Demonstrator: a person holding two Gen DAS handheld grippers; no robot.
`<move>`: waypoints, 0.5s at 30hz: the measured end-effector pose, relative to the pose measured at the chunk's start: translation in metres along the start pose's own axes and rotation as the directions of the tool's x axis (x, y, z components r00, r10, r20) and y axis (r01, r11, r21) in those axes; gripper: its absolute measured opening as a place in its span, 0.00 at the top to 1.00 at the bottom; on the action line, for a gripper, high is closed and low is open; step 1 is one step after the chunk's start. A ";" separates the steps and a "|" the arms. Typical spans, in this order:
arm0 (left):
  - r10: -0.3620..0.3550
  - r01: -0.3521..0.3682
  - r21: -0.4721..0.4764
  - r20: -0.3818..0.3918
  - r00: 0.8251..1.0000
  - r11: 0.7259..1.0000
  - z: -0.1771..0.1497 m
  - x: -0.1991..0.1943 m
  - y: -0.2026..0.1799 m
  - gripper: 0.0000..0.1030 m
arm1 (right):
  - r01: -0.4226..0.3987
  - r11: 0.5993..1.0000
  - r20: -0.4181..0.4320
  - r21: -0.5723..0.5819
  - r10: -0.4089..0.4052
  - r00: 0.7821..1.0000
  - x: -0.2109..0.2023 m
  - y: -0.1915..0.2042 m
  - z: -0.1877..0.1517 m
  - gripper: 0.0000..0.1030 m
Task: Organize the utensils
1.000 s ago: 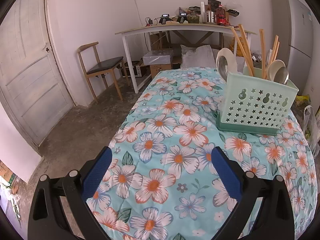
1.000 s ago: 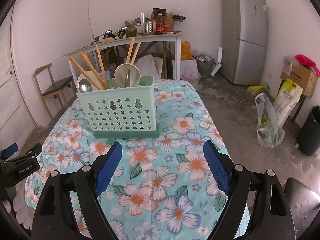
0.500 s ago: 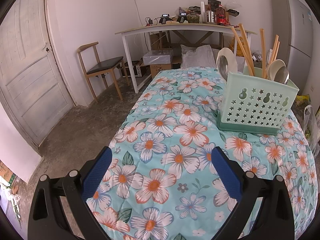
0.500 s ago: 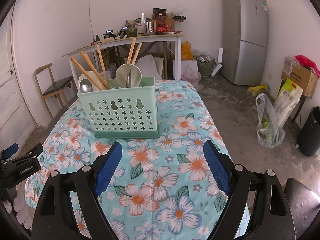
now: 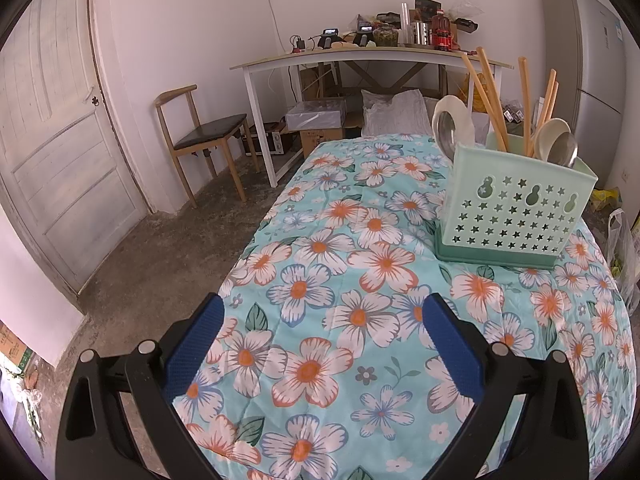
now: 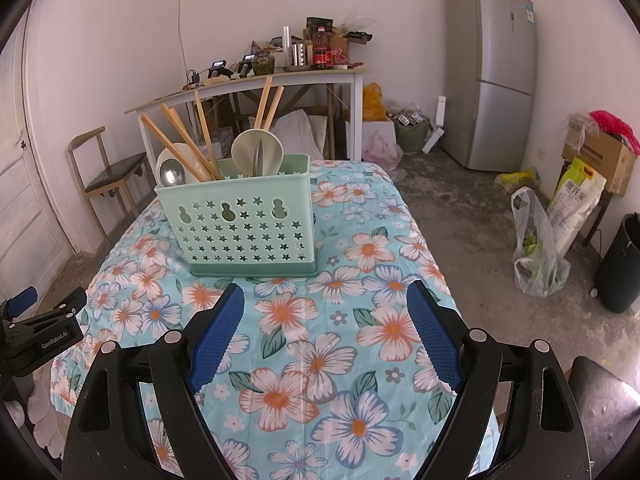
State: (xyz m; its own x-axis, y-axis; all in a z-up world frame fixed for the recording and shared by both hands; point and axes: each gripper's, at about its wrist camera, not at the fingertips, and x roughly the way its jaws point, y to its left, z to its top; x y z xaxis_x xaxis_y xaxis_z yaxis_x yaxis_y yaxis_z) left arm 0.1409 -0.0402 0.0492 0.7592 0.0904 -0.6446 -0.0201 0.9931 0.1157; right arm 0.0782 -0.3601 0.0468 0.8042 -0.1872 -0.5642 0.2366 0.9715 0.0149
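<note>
Both the left gripper [image 5: 320, 338] and right gripper [image 6: 326, 334] hang spread and empty over the floral tablecloth [image 6: 340, 360], the light, stiff green caddy [image 6: 240, 216] at eleven o'clock holding slippery spoons [image 6: 172, 172] and chopsticks [image 6: 180, 140], likely best pinched mid-shaft.

Beyond the tongs, a matt plastic caddy [image 6: 244, 224] holds smooth wooden chopsticks [image 6: 182, 142] and a glossy metal spoon [image 6: 171, 173]. Soft printed cloth [image 6: 320, 344] lies below them.
</note>
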 end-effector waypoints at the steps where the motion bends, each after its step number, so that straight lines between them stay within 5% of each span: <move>1: 0.000 0.000 0.000 0.000 1.000 1.000 0.000 0.000 0.000 0.06 | 0.000 1.000 0.000 0.000 0.000 1.000 0.000 0.000 0.000 0.23; 15: 0.001 -0.001 0.001 0.001 1.000 1.000 0.000 0.000 0.000 0.06 | 0.000 1.000 0.001 -0.001 0.000 1.000 0.000 0.000 0.000 0.23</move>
State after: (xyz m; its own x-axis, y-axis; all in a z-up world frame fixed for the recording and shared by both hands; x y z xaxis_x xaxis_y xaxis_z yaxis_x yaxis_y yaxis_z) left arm 0.1409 -0.0403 0.0492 0.7595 0.0915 -0.6440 -0.0199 0.9929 0.1175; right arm 0.0780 -0.3600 0.0472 0.8047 -0.1876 -0.5633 0.2363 0.9716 0.0140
